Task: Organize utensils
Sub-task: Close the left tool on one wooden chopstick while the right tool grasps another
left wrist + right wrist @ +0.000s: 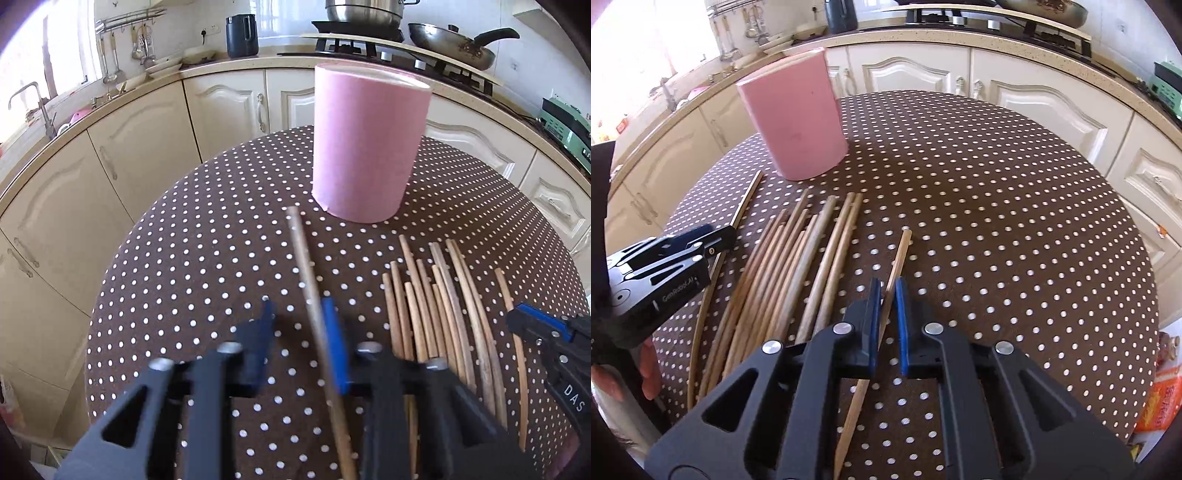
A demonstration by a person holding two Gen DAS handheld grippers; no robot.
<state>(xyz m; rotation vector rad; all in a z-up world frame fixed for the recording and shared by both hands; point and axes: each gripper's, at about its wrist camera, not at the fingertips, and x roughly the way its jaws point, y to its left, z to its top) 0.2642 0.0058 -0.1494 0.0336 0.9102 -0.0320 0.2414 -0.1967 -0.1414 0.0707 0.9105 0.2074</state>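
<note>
Both grippers are closing on chopsticks. The left gripper [297,332] has 1 chopstick [308,280] between its blue pads; the left pad is motion-blurred, and the stick lies against the right pad, so read it as clamped on that stick. The right gripper [886,314] is closed down on a single chopstick [895,266] that runs between its pads, a sliver of gap showing at the pad tips.

The chopstick pile [798,266] lies loose on the polka-dot table [997,221], toward the near edge, between the 2 grippers. The pink cylinder holder [365,147] stands upright toward the far edge, well apart from the right stick, near the tip of the left one.

Handling, as a judgement: sticks look like light, stiff wood or bamboo, round and smooth, so they are likely to roll or pivot in the pads. Grip near mid-length or the thicker end to keep the tip from swinging. The holder looks light and may tip if bumped at the rim.

Readable text: "GenRobot.AI" on the left gripper body in the right wrist view; "DAS" on the right gripper in the left wrist view. An orange packet [1156,402] sits off the right edge, its print unreadable.
</note>
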